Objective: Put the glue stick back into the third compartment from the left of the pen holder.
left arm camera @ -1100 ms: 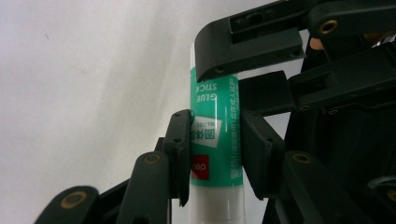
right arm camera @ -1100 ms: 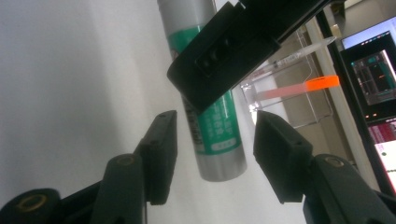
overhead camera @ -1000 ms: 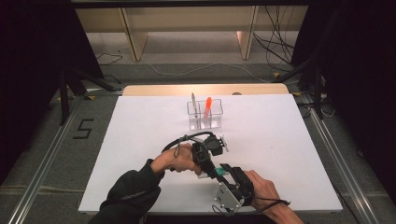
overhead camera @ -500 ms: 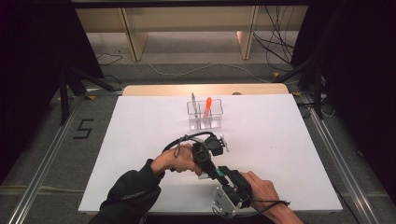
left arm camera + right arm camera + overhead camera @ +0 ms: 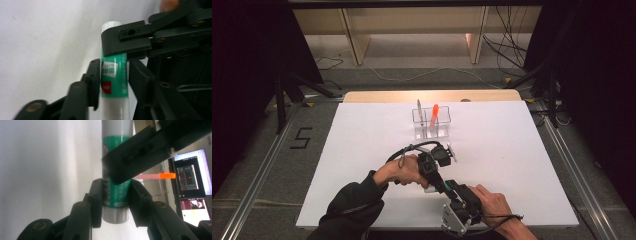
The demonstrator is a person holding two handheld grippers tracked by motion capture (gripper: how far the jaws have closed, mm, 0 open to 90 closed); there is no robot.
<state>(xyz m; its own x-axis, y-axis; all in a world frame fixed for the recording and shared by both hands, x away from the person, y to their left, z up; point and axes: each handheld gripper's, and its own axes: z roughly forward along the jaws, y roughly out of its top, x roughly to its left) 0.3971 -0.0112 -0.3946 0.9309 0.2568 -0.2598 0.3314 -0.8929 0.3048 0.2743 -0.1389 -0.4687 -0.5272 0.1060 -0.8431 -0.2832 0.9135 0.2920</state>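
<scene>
High view: near the front edge of the white desk (image 5: 362, 150), the left gripper (image 5: 432, 176) and the right gripper (image 5: 452, 192) are meeting over a glue stick (image 5: 434, 188). A clear box (image 5: 431, 125) is standing far back.

Left gripper view: the jaws have just been opening a little, yet they are hugging the glue stick (image 5: 114, 75).

Right gripper view: the jaws have just been closing on the glue stick (image 5: 115, 192) and are pinching it. It looks like a hand-over, or pulling the cap off.

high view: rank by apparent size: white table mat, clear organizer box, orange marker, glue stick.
1. white table mat
2. clear organizer box
3. orange marker and glue stick: unsure. The stick is mostly hidden between the left gripper and right gripper.
</scene>
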